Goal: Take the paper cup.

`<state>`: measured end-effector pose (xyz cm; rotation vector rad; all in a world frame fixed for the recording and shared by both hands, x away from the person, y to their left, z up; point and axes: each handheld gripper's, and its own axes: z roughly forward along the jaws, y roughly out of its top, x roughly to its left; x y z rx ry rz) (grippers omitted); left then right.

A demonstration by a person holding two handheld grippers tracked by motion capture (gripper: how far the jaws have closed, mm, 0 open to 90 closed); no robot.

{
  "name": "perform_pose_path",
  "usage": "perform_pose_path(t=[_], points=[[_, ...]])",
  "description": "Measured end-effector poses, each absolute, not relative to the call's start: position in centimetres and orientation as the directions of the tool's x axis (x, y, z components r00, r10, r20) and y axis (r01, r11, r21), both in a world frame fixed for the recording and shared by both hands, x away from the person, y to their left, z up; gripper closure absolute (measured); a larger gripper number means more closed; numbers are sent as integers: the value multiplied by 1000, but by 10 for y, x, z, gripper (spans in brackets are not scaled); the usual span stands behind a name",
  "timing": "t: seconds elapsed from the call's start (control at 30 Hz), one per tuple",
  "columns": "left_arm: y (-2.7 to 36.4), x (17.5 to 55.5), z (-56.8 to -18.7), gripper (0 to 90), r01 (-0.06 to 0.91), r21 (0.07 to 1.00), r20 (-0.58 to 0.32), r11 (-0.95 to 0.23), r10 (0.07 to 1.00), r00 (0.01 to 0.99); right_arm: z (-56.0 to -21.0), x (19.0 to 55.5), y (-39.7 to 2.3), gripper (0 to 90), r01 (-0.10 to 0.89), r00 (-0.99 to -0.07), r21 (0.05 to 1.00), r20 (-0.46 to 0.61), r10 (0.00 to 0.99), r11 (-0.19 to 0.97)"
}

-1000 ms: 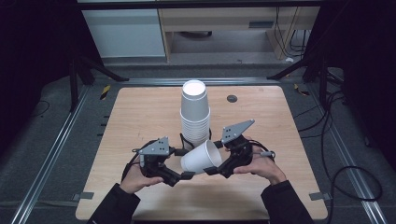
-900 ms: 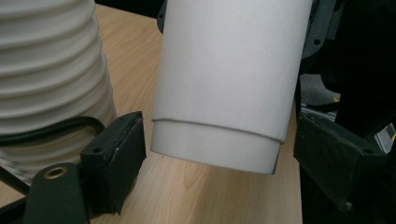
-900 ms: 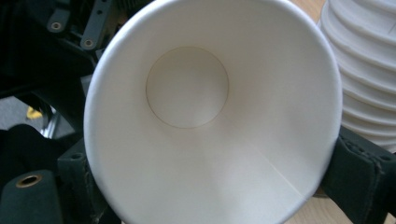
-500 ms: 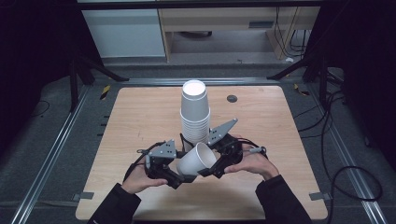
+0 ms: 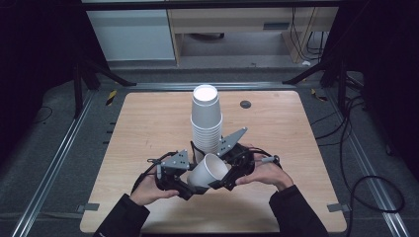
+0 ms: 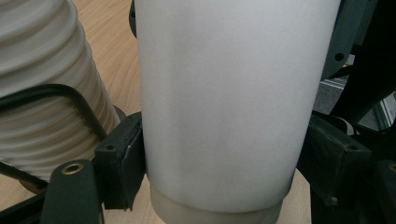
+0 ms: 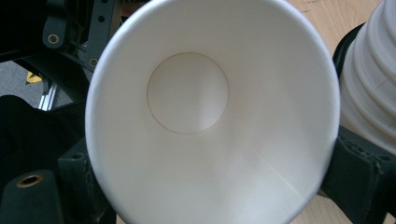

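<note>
A single white paper cup (image 5: 207, 172) hangs tilted just above the wooden table (image 5: 148, 123), in front of a tall upside-down stack of white cups (image 5: 206, 118). My left gripper (image 5: 190, 183) is shut on the cup's lower body; its pads (image 6: 122, 158) press both sides of the cup (image 6: 224, 102) near the base. My right gripper (image 5: 225, 174) is shut across the cup's open mouth (image 7: 210, 121), with a pad (image 7: 362, 175) against the rim. The stack (image 6: 42, 93) stands close beside both grippers, and its ribbed rims (image 7: 369, 84) show at the right gripper view's edge.
A small black round grommet (image 5: 245, 104) sits in the tabletop at the far right of the stack. Metal rails (image 5: 59, 153) run along both sides of the table. Cabinets (image 5: 133, 34) stand beyond the far edge.
Both hands and the held cup have drifted slightly left and nearer the table's front edge. The right gripper closed in toward the left one. The stack has not moved.
</note>
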<state>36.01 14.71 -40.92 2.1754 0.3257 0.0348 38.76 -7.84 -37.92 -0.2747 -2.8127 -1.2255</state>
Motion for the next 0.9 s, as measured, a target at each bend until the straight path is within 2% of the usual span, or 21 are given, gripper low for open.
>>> perform_pose_path(t=[0.2, 0.4, 0.57, 0.9], points=[[146, 358, -409, 210, 204, 801, -68, -563, 252, 965, -378, 386, -79, 110, 179, -984, 726, 115, 139, 664], [145, 360, -411, 175, 223, 795, -89, -565, 254, 963, -377, 387, -78, 110, 177, -984, 740, 111, 142, 648], [145, 361, -411, 220, 233, 793, -107, -562, 249, 963, -377, 386, -75, 110, 172, -985, 736, 116, 129, 654], [146, 360, -411, 233, 223, 787, -98, -576, 240, 966, -379, 386, -75, 86, 190, -982, 733, 139, 129, 653]])
